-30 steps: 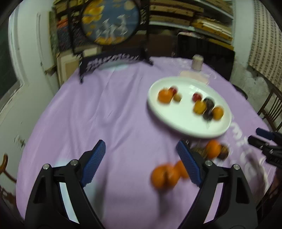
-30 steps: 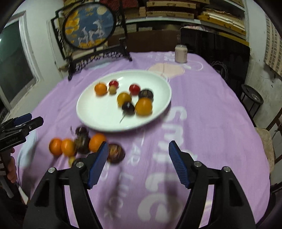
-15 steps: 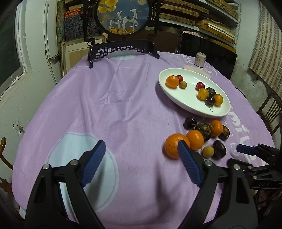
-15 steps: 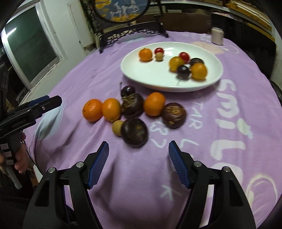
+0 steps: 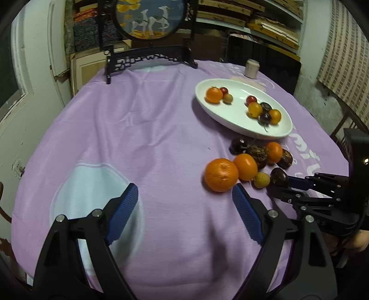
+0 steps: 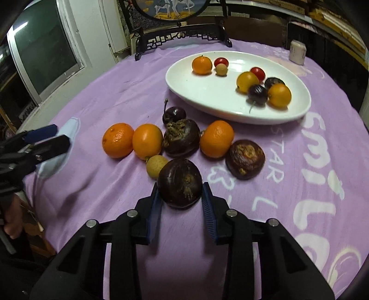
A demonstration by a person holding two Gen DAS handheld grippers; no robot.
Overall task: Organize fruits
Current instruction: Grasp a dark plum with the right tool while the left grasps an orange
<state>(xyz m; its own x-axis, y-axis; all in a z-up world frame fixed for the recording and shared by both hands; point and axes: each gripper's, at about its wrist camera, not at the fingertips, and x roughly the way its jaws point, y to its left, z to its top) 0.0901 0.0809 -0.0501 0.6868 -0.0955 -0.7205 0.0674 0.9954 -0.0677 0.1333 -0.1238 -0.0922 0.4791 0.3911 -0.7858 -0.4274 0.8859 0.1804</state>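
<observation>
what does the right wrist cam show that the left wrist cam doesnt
Only the right wrist view shows the right gripper closed around the dark purple fruit, both pads against its sides, plus the window.

Only the left wrist view shows the left gripper open over bare cloth, and the shelves behind.

Both show the white plate of small fruit, the oranges on the purple tablecloth, and the round screen.

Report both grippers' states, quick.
Left gripper: open, holding nothing.
Right gripper: shut on the dark purple fruit, which rests on the tablecloth.
</observation>
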